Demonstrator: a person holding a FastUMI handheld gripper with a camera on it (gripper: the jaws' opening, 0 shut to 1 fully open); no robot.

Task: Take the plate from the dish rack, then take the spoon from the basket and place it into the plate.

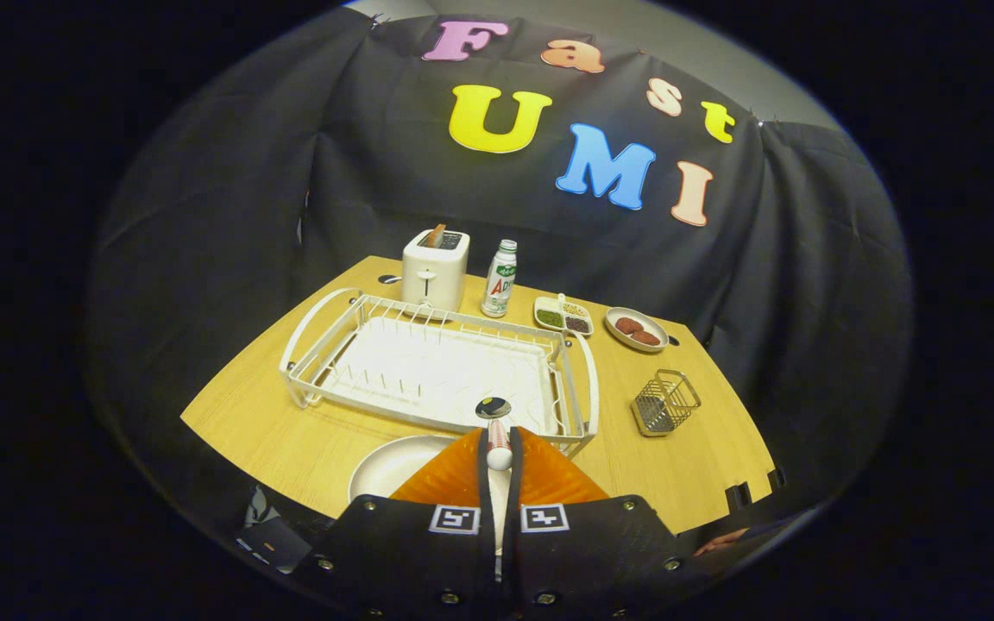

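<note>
wide wooden table [290,414] under everything, running back to the cloth wall. on its middle, the big white dish rack [437,366], no plate left standing in it. behind the rack, a toaster [435,269] with something poking out of a slot, then a bottle [500,278], a small divided dish [563,316] and a little bowl [636,329] with brown pieces, all well clear of the work. nearer, just in front of the rack's front rail, the pale plate [393,466] lying flat on the table, partly hidden by the fingers. off beyond the rack's end, the wire basket [665,402], looking bare inside. smallest of all, the spoon [497,427], pinched by its handle between the two fingers of the gripper [498,457], pressed together on it, bowl end sticking out ahead over the rack's near rail. judged from this: plate step done, spoon out of the basket, only the placing left. to do it well, better to draw back and a touch toward the plate's side until the spoon's bowl hangs over the plate's middle and not the rack. then lower gently, keeping the spoon near level so the bowl end meets the plate first without a clatter. best to part the fingers only once the spoon rests on the plate, since a drop from height could make it bounce or slide off the rim. worth lifting straight up afterwards, so as not to drag the handle along.
</note>
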